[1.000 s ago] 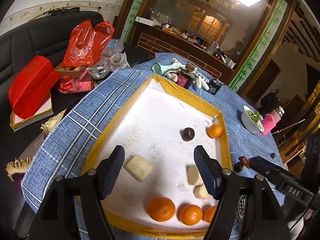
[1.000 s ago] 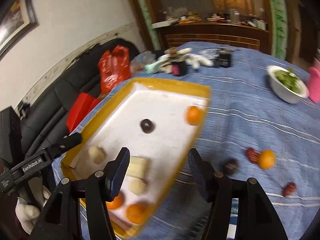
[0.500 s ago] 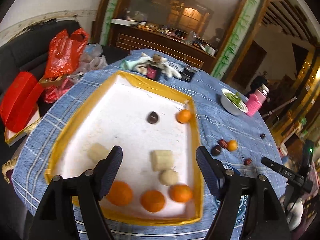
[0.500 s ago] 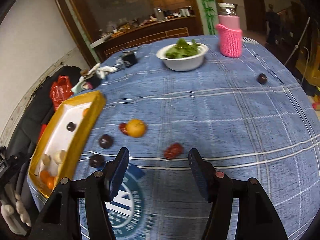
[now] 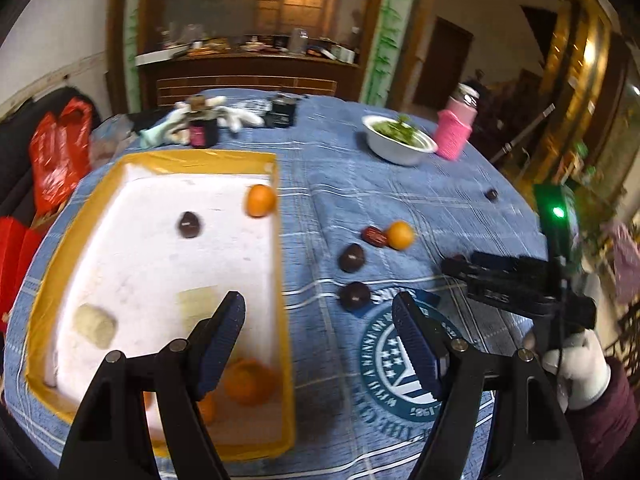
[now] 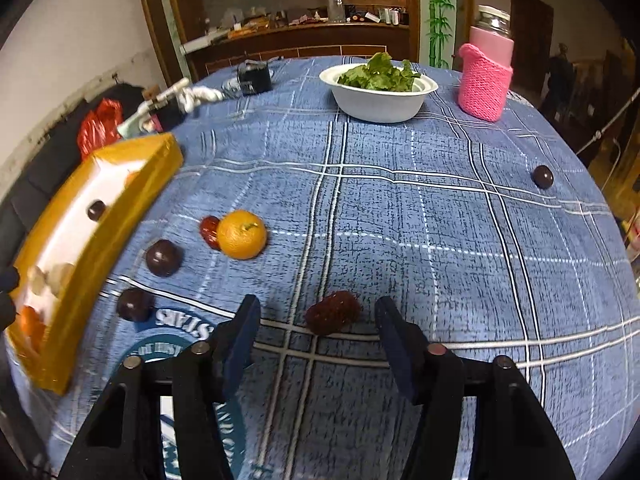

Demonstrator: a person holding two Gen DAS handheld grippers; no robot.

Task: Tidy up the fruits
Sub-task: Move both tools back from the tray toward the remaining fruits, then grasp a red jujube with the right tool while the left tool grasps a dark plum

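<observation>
Fruit lay scattered on the blue checked table (image 6: 400, 208), only partly gathered into the yellow-rimmed tray (image 5: 282, 280) at the left. The right tool (image 6: 316, 334) hung low with its jaws wide and empty, a wrinkled red date (image 6: 332, 312) lying on the cloth between its fingertips. Further left sat an orange (image 6: 241, 234) touching a second red date (image 6: 209, 232), with two dark round fruits (image 6: 163, 258) near the tray wall and another dark one (image 6: 542, 177) well apart at the far right. The left tool (image 5: 320, 320) was also wide and empty, hovering over the tray's right rim, above the oranges (image 5: 248, 380) and pale pieces (image 5: 96, 326) already inside.

The risk I judged greatest: the date is small and low, so jaws closing too high could skim over it or flick it away. Round fruits nearby would roll if bumped.
</observation>
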